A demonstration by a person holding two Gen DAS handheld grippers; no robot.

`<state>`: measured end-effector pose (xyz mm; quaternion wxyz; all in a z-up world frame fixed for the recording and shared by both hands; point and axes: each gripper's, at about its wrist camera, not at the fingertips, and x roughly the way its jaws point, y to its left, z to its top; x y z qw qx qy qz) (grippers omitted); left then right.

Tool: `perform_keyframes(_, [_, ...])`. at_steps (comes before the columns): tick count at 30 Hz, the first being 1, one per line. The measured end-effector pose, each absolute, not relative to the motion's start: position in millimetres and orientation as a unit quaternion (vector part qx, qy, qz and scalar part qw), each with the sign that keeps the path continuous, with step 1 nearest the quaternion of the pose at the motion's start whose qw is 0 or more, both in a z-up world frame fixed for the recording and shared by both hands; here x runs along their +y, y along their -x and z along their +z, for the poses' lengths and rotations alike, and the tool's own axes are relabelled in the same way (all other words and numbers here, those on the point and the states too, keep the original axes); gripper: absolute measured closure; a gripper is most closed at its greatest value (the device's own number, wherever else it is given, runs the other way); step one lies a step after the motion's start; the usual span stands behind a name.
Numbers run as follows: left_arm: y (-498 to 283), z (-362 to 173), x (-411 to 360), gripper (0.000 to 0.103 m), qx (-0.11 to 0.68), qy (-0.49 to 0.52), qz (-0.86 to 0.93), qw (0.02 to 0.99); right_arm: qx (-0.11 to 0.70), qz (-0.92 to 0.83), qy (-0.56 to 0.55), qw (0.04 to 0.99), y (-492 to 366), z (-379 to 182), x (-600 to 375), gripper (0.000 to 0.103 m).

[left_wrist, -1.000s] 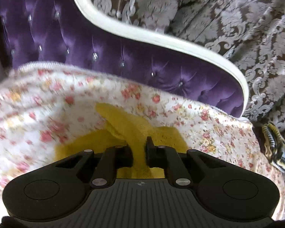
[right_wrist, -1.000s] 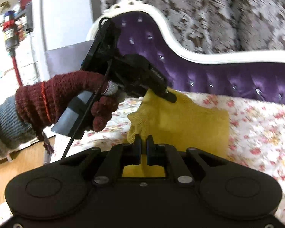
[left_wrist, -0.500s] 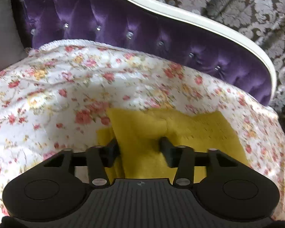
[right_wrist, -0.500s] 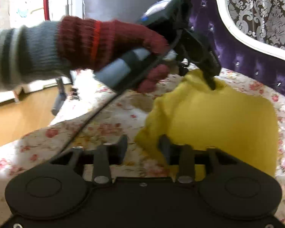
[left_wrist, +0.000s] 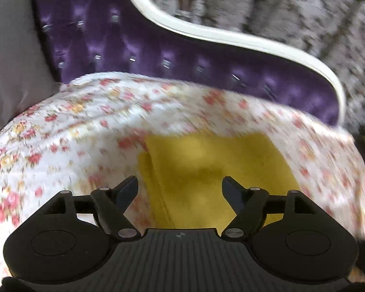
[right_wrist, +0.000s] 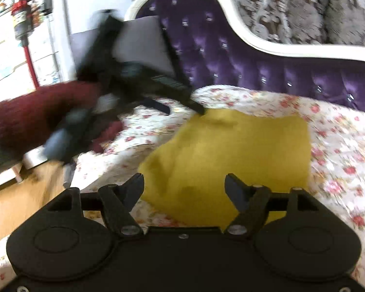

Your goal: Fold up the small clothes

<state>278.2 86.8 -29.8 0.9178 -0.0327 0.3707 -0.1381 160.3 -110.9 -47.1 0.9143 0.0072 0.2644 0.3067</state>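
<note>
Floral bedspread point(right_wrist: 340, 146) before purple tufted headboard point(right_wrist: 231, 56): folded yellow garment point(right_wrist: 231, 150) lying flat; left gripper point(left_wrist: 180, 187) and right gripper point(right_wrist: 183, 185) both releasing, jaws opening, gripping nothing.

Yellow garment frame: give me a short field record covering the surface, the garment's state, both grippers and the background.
surface: floral bedspread
garment: yellow garment, lying in a folded, roughly rectangular shape on the bedspread
left gripper: jaws opening, apart over the garment, pads not pressing on it
right gripper: jaws opening, apart at the garment's near edge, nothing gripped
left hand: in a dark red knit glove, holding the left gripper's handle
background: purple tufted headboard with white trim
blur: heavy in both views
</note>
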Motion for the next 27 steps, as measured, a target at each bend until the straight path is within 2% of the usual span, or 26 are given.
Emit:
perform_keyframes(6, [-235.1,-68.8,69.9,0.028,0.421,-0.04,-0.133,0.896,0.286,0.282,-0.037,0.915,-153.4,-50.5,-127.1,0.027])
perform_keyframes(8, [-226.4,-78.7,75.8,0.022,0.422,-0.026,-0.126,0.898,0.29,0.278,-0.045,0.915,-150.8,-51.2,-132.9,0.027])
perform_keyframes(10, [-219.0,-77.9,80.4,0.022,0.414,-0.02,-0.12,0.902,0.292,0.272,-0.049,0.916,-148.8,-50.0,-139.5,0.026])
perform_keyframes(12, [-216.6,-75.4,84.5,0.022,0.417,-0.004,-0.12,0.901,0.294,0.267,-0.059,0.916,-151.7,-48.9,-147.1,0.02])
perform_keyframes(16, [-219.1,-71.1,86.6,0.022,0.423,0.054,-0.15,0.892,0.295,0.253,-0.082,0.918,-171.8,-47.2,-163.5,0.018])
perform_keyframes(19, [-226.4,-72.9,75.2,0.021,0.425,0.071,-0.164,0.887,0.287,0.247,-0.098,0.92,-195.6,-47.3,-173.6,0.008])
perform_keyframes(27, [-248.1,-79.7,65.6,0.021,0.423,0.125,-0.183,0.879,0.313,0.254,-0.18,0.897,-280.7,-74.0,-193.3,0.007])
